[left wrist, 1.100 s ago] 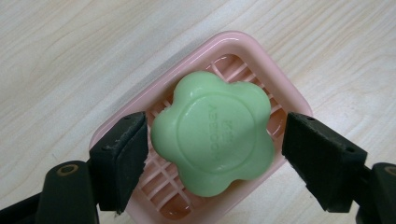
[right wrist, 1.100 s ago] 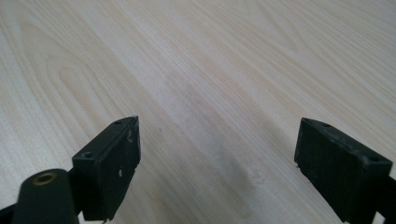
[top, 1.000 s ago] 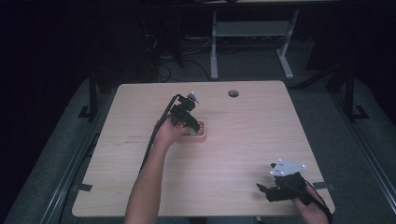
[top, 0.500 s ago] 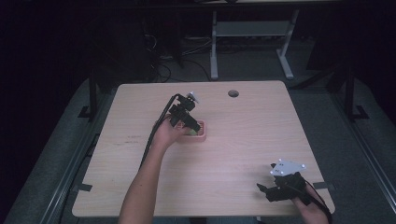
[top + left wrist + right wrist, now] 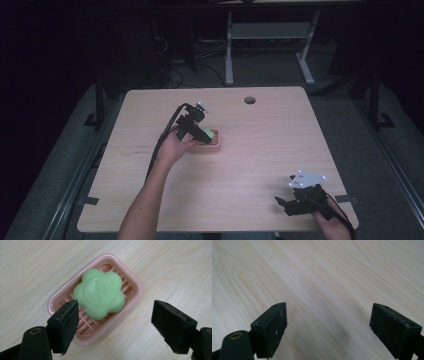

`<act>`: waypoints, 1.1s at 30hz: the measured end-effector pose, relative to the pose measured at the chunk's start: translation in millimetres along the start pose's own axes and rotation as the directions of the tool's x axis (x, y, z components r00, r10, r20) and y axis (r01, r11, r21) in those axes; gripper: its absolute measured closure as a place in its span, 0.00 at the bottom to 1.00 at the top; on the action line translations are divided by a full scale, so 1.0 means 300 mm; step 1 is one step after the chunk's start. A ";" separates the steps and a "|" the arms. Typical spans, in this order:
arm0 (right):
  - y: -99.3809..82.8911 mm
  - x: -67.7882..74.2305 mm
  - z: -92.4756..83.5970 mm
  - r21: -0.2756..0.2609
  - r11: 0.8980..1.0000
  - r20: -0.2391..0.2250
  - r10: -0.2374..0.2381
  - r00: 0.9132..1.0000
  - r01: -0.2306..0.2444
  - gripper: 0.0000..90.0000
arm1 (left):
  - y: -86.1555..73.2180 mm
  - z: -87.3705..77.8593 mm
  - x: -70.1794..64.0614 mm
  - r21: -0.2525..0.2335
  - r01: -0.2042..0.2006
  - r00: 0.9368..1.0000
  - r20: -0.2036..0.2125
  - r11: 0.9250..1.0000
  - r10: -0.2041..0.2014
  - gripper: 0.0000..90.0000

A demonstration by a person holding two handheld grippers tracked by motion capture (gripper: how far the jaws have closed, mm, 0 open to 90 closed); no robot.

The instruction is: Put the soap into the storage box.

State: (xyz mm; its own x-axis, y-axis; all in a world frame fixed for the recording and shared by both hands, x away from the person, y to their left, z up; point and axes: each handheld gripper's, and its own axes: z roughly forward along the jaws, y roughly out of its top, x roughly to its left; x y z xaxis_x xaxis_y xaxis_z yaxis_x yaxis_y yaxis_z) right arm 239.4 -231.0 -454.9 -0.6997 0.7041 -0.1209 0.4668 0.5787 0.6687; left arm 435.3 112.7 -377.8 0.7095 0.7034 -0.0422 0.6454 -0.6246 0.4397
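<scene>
One soap (image 5: 99,293), green and flower-shaped, lies flat in the dish (image 5: 60,292), a pink ribbed tray. The soap covers the dish's middle and far half; bare ribs show in the near half. The dish sits on the table (image 5: 260,145), a little left of the table's centre in the high view and well short of the round hole (image 5: 249,100) near the far edge.

Left gripper (image 5: 115,322): above the dish, tilted down at it, jaws spread wide and holding nothing. In the left gripper view one jaw overlaps the dish's near corner and the other stands over bare wood beside the dish. Whether that jaw touches the rim I cannot tell. In the high view the left gripper (image 5: 199,131) is at the dish's left end, with the hand behind it.

Right gripper (image 5: 328,322): jaws likewise wide apart, nothing between them but wood grain. In the high view the right gripper (image 5: 287,204) sits near the table's near right corner, well apart from the dish.

Judgement on step: either the soap is about to be picked from the dish or it has just been set there; the pose alone does not settle which.

Next move, if it is a pick: the jaws sit off-centre, toward the dish's near side. They need to shift over the soap, come down so the pads pass inside the rim, then close on opposite lobes. The soap looks smooth and could slip, so a square, centred grip matters. The dish is light and may drag along.
</scene>
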 end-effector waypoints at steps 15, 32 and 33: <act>-0.003 -0.007 0.003 0.007 1.000 0.008 -0.007 1.000 0.007 0.15 | -0.074 -0.037 -0.019 -0.003 -0.024 0.999 0.026 1.000 0.024 0.24; -0.005 -0.010 0.015 0.011 1.000 0.010 0.006 1.000 -0.006 0.15 | -0.160 -0.064 -0.036 -0.008 -0.030 0.998 0.051 1.000 0.030 0.24; -0.005 -0.009 0.014 0.015 1.000 0.010 0.012 1.000 -0.012 0.15 | -0.165 -0.066 -0.036 -0.006 -0.038 0.998 0.051 0.999 0.038 0.24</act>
State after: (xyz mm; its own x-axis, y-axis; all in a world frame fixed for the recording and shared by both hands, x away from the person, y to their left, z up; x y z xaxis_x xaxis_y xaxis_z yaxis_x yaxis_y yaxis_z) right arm 242.7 -232.1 -458.7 -0.6884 0.7152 -0.1206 0.4834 0.5763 0.6589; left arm 390.0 142.7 -381.5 0.7474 0.6605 -0.0713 0.6160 -0.6488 0.4468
